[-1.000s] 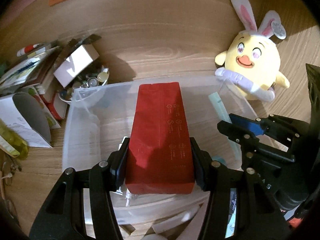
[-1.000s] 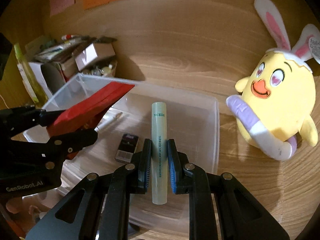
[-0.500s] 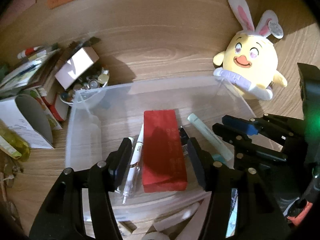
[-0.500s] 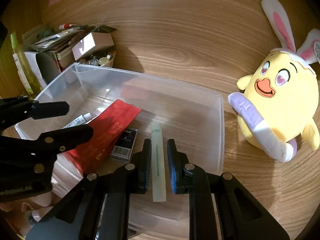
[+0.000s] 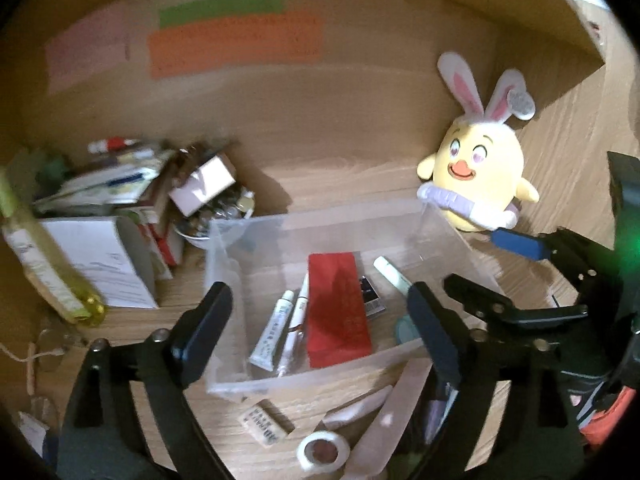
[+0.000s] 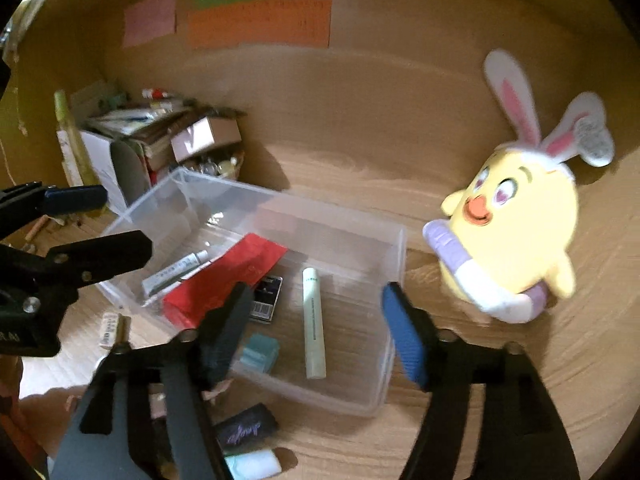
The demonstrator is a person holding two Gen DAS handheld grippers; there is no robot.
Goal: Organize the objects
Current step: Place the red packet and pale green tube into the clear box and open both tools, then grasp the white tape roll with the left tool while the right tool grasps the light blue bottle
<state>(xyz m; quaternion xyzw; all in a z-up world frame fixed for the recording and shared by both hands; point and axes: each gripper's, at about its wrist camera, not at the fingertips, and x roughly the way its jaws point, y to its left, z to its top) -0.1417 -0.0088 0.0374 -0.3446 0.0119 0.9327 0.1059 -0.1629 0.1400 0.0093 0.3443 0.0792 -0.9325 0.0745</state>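
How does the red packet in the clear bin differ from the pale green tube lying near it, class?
1. The red packet is flat, wide and rectangular; the pale green tube is slim and round.
2. The packet is bright red; the tube is pale green, with small print near its far end.
3. The packet partly overlaps a small black barcoded box; the tube lies by itself on the bin floor.
Both lie flat in the clear plastic bin, ungripped.

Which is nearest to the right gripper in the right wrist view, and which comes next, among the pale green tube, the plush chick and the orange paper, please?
From the right gripper:
1. Pale green tube, lying in the clear bin, between the open fingers.
2. Plush chick, standing on the table right of the bin.
3. Orange paper, stuck on the back wall, upper left.
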